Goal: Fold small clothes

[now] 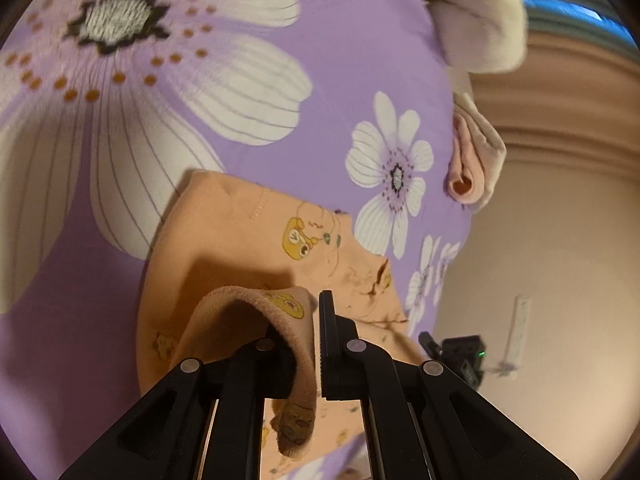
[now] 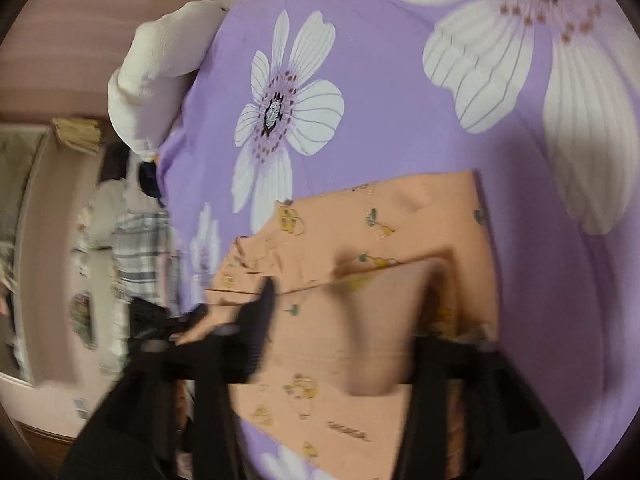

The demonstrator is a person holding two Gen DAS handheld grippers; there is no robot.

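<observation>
The left tool [image 1: 306,340] is clenched on a folded-over hem of the orange printed garment [image 1: 240,240], the soft knit edge draped across its left finger. The right tool [image 2: 344,320] is blurred; its fingers stand wide apart with a raised fold of the same garment [image 2: 360,216] between them, and whether it grips cannot be told. The garment, cotton-like with small yellow cartoon prints, lies flat on a purple bedsheet [image 1: 360,60] with large white flowers. At 1 o'clock in the left view sits a cream plush bundle [image 1: 480,12].

Matte black tool [image 1: 316,344] arms with silver rivets.
</observation>
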